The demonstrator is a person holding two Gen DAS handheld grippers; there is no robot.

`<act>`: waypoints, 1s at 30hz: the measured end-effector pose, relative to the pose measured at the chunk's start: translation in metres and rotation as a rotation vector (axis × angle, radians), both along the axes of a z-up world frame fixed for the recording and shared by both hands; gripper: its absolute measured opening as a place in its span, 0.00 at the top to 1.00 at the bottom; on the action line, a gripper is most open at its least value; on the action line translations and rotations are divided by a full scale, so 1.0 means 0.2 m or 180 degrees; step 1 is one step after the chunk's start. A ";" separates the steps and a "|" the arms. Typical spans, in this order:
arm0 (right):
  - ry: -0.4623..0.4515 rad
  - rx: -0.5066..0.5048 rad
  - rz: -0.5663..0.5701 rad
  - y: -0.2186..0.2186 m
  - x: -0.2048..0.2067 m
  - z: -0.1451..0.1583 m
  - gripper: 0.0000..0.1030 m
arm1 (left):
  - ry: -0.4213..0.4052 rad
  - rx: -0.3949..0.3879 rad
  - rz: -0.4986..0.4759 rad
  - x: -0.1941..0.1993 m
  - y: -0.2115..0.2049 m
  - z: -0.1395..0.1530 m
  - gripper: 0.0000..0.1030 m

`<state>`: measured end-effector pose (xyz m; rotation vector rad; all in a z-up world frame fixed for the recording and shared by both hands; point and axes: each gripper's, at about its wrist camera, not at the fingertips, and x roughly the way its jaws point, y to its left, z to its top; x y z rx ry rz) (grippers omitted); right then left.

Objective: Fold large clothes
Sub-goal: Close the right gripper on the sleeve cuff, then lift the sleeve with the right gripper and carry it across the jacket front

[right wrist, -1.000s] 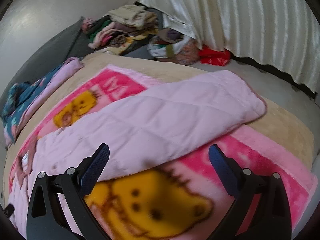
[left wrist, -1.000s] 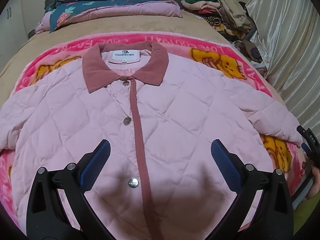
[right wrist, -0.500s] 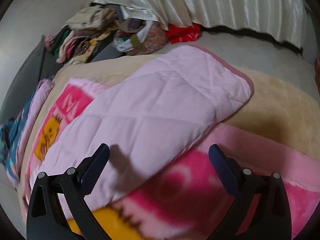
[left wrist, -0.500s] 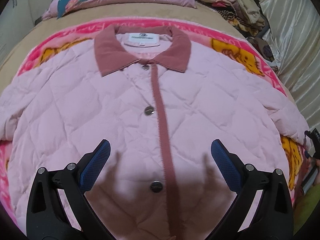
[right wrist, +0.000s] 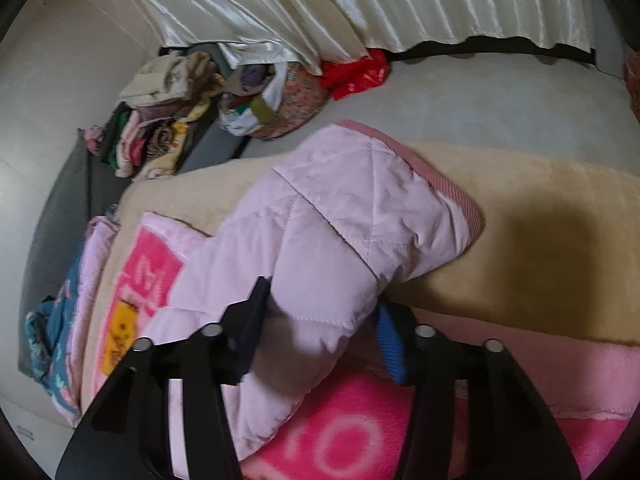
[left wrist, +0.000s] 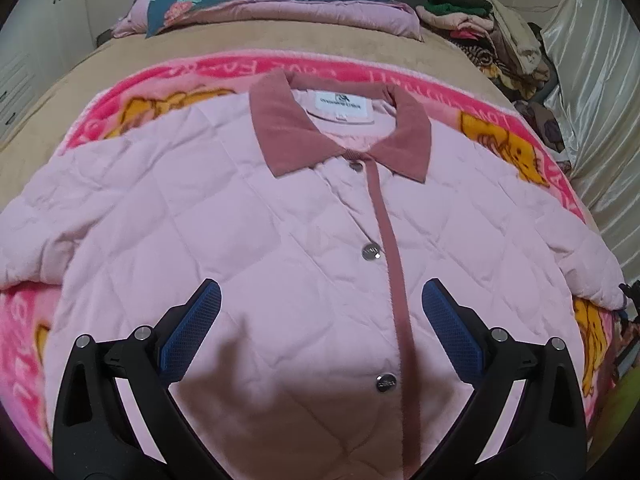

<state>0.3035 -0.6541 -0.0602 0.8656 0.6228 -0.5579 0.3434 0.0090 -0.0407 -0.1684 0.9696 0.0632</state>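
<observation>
Left view: the whole jacket (left wrist: 248, 232) is seen flat on the blanket (left wrist: 516, 148); left tongs (left wrist: 320, 320) held wide apart.
Right view: only the sleeve (right wrist: 320, 248) is seen, pinched by right tongs (right wrist: 320, 320).

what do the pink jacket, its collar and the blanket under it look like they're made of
Jacket: smooth, thin woven shell, likely synthetic, with padding; diamond quilting and puffy creases show.
Collar: darker pink, matte and finely ribbed, probably corduroy.
Blanket: fuzzy, plush fleece with a printed cartoon pattern.
</observation>
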 end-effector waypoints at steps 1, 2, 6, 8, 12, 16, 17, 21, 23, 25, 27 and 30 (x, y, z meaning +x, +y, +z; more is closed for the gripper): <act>-0.0043 -0.0041 0.0049 0.01 0.00 0.03 0.67 | -0.0006 0.0019 0.0029 0.00 0.01 0.01 0.08; -0.0086 -0.0088 0.0105 0.03 0.01 0.07 0.69 | -0.0018 0.0031 0.0062 0.00 0.03 0.03 0.08; -0.0275 -0.0314 0.0331 0.12 0.04 0.24 0.73 | -0.0062 -0.0089 0.0085 0.00 0.08 0.09 0.08; -0.0382 -0.0482 0.0483 0.19 0.04 0.32 0.75 | -0.0104 -0.0100 0.0103 -0.01 0.11 0.13 0.08; -0.0608 -0.0702 0.0725 0.33 0.06 0.49 0.78 | -0.0190 -0.0068 0.0162 -0.02 0.15 0.19 0.08; -0.0835 -0.0836 0.0892 0.48 0.05 0.64 0.78 | -0.0243 -0.0245 0.0154 -0.04 0.21 0.23 0.08; -0.0879 -0.0873 0.0951 0.52 0.06 0.68 0.78 | -0.0263 -0.0242 0.0170 -0.05 0.22 0.24 0.08; -0.1000 -0.0921 0.1134 0.65 0.08 0.78 0.79 | -0.0294 -0.0215 0.0248 -0.06 0.28 0.27 0.08; -0.1043 -0.0943 0.1229 0.72 0.08 0.82 0.79 | -0.0342 -0.0214 0.0278 -0.07 0.32 0.29 0.08; -0.1088 -0.0971 0.1339 0.79 0.08 0.87 0.79 | -0.0430 -0.0178 0.0294 -0.08 0.35 0.32 0.08; -0.1120 -0.0996 0.1427 0.86 0.09 0.91 0.79 | -0.0466 -0.0118 0.0318 -0.09 0.37 0.33 0.08; -0.1131 -0.1059 0.1548 0.98 0.12 0.97 0.79 | -0.0518 0.0033 0.0352 -0.11 0.40 0.36 0.08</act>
